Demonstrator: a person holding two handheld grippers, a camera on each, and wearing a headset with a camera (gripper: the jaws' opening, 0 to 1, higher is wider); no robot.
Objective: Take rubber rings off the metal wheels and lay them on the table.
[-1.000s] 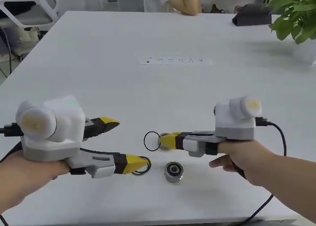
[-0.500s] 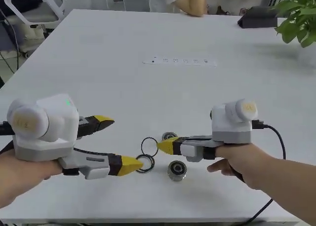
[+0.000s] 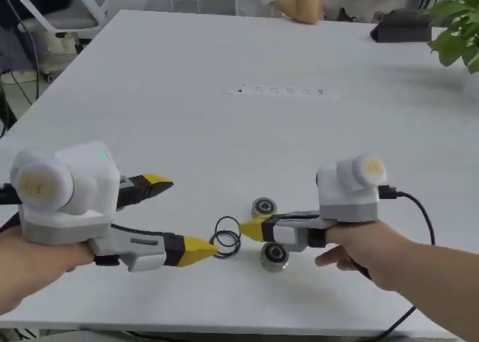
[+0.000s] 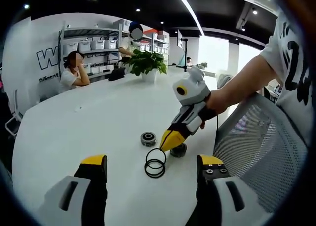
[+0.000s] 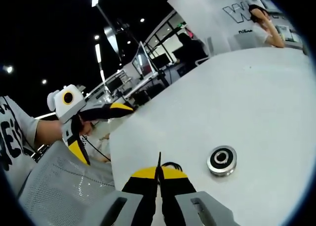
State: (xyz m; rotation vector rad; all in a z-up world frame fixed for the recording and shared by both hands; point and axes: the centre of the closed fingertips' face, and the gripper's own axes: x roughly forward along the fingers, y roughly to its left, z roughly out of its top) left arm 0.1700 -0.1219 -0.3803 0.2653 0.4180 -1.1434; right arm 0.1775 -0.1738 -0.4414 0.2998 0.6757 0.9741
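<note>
Black rubber rings (image 3: 226, 237) sit toward the near edge of the white table (image 3: 224, 132), just left of your right gripper (image 3: 245, 229). Its yellow-tipped jaws are closed on the edge of one thin ring, which overlaps a second ring lying flat. The far round metal wheel (image 3: 263, 206) stands just beyond that gripper, and the near round metal wheel (image 3: 275, 256) is partly hidden under it. Your left gripper (image 3: 191, 213) hovers left of the rings, jaws spread wide, holding nothing.
</note>
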